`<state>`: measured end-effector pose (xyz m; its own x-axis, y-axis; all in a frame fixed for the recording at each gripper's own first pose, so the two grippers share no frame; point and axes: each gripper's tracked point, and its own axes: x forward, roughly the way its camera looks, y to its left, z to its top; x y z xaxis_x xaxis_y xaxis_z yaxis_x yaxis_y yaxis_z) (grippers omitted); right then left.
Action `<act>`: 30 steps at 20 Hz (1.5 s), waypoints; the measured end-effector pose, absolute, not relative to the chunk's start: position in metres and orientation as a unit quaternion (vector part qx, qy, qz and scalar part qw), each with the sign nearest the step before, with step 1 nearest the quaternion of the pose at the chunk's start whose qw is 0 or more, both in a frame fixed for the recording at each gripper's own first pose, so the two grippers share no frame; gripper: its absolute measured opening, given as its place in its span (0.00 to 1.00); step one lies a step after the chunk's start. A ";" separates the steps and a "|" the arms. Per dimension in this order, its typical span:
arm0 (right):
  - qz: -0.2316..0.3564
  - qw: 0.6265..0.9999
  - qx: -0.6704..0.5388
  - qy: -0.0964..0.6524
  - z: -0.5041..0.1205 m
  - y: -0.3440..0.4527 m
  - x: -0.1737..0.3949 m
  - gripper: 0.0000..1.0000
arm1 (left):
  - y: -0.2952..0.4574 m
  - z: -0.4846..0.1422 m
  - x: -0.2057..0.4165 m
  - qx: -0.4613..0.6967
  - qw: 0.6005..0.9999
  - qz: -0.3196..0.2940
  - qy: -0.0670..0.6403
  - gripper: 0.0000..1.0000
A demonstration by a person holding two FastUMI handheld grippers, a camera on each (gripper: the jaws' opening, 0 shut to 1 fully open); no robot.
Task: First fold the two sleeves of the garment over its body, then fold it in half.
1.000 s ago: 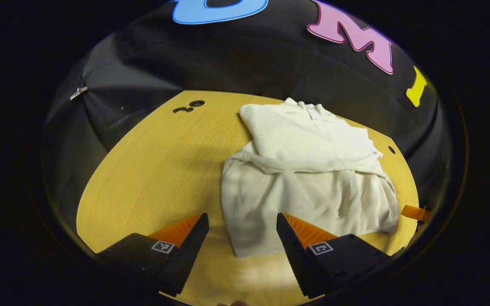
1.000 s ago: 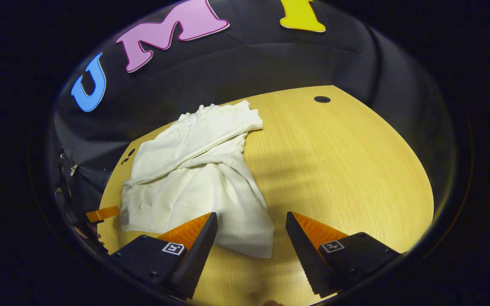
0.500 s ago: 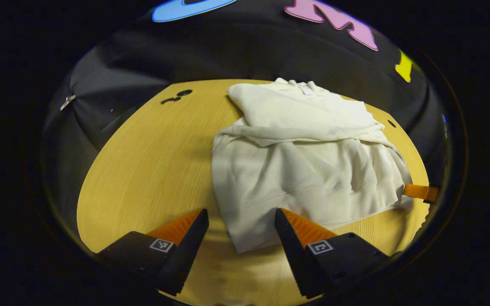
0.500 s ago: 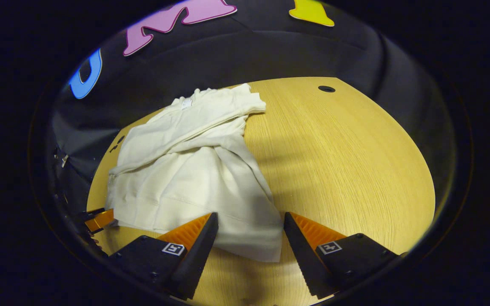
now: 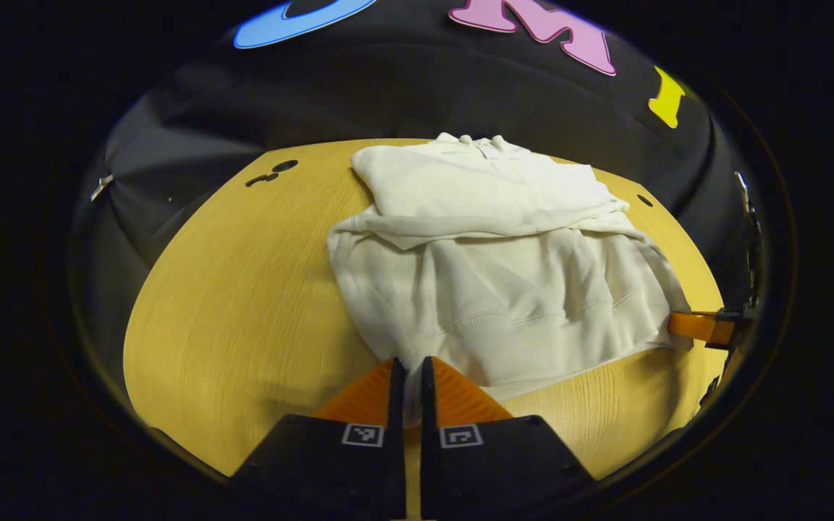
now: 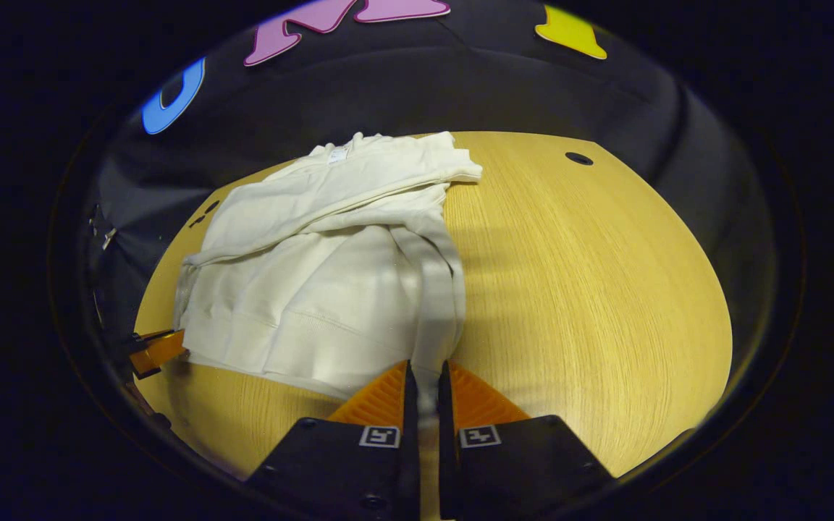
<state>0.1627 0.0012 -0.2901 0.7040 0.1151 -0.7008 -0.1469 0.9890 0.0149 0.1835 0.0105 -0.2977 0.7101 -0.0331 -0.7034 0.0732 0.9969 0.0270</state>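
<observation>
Both grippers, left (image 5: 408, 376) and right (image 6: 426, 380), are clamping the garment (image 5: 504, 268) hem, fingers pressed together on cloth. Uneven lifting risks spilling the folded sleeves sideways across the desk (image 5: 243, 304).

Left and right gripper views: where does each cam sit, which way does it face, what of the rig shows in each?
Left gripper view: rides the left gripper, faces across the table at the garment; own fingers pinch the near hem; the other gripper shows at the right edge.
Right gripper view: rides the right gripper, faces the garment from its other corner; own fingers pinch the hem.
Shared: garment, table, booth wall.
</observation>
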 end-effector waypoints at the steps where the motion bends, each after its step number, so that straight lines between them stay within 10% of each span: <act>1: 0.073 0.922 -0.015 0.379 -0.290 0.002 0.163 0.13 | 0.009 -0.298 0.183 0.032 0.924 -0.026 0.379 0.10; 15: 0.112 0.932 0.007 0.344 -0.212 0.023 0.198 0.07 | -0.007 -0.225 0.192 -0.054 0.931 -0.034 0.359 0.06; 30: 0.132 0.968 0.024 0.211 -0.077 0.073 0.391 0.06 | -0.004 -0.102 0.364 -0.084 0.963 -0.046 0.252 0.06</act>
<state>0.3907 0.0734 -0.0774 0.8758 0.2660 -0.4027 -0.2460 0.9639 0.1017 0.3635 -0.0043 -0.1020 0.8692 -0.1310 -0.4768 0.0469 0.9818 -0.1842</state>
